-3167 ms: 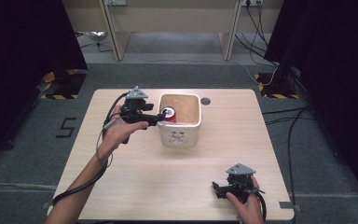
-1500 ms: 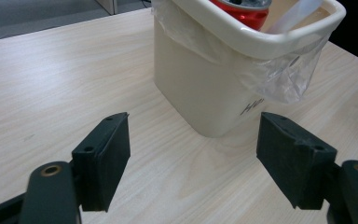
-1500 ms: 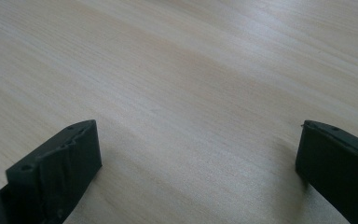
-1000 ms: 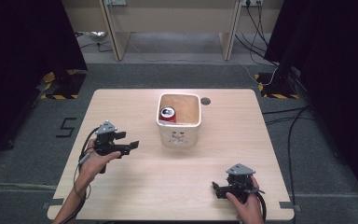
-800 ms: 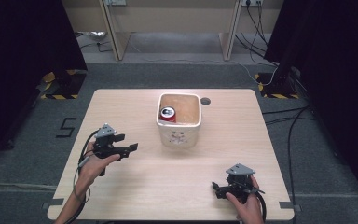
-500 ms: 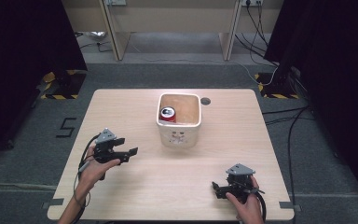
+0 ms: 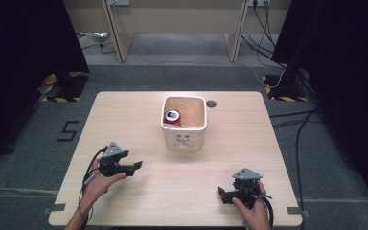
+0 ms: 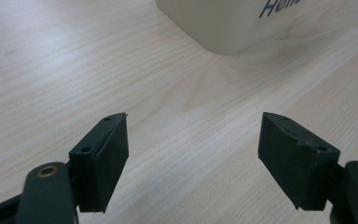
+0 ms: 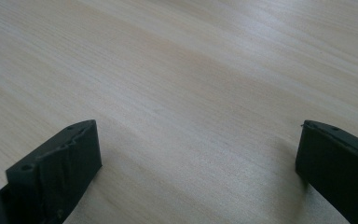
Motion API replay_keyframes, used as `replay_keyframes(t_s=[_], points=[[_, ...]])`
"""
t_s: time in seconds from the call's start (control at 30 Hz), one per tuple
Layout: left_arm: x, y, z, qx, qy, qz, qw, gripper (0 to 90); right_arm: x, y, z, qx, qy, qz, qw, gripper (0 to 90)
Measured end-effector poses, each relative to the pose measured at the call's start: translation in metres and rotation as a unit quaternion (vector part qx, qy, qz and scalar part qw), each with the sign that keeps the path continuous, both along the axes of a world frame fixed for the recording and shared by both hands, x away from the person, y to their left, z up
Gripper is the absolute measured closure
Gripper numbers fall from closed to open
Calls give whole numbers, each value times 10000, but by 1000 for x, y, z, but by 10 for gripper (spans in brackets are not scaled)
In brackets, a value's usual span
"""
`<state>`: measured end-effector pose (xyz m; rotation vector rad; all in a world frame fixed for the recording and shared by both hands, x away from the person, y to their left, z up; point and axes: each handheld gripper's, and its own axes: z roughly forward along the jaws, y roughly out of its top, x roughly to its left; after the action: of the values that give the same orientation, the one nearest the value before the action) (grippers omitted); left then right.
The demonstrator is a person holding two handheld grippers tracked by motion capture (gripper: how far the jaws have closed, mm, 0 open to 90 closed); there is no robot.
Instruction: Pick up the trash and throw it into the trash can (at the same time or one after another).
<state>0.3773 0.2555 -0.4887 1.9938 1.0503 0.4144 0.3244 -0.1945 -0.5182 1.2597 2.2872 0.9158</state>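
A cream square bin (image 7: 184,139) stands at the middle of the wooden table (image 7: 124,115), and a red can (image 7: 173,118) stands upright in its left part. My left gripper (image 7: 135,166) is low over the table's front left, pointing right toward the bin, open and empty. In the left gripper view its jaws stand wide apart (image 8: 193,154) over bare wood, with the bin's lower corner (image 8: 223,23) ahead. My right gripper (image 7: 222,194) rests at the front right, pointing left, open. Bare wood lies between the right gripper (image 9: 196,168) jaws.
A small dark round hole (image 7: 211,103) sits in the tabletop just right of the bin's far corner. Grey carpet surrounds the table, with cables (image 7: 287,120) on the floor at right and a desk frame (image 7: 172,24) beyond the far edge.
My left gripper left the can in the bin, drew back from it and came down toward the front left of the table, drifting slightly nearer in the last second. The right gripper stayed still.
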Motion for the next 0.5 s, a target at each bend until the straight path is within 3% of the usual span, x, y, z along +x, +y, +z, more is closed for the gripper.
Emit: replay_keyframes(t_s=[0.2,0.5], points=[[-5,0,-15,100,137,-2,9999,239,0,0,0,0,1,3,10000,4],[-9,0,-26,259,225,-2,9994,236,0,0,0,6,-4,0,10000,4]])
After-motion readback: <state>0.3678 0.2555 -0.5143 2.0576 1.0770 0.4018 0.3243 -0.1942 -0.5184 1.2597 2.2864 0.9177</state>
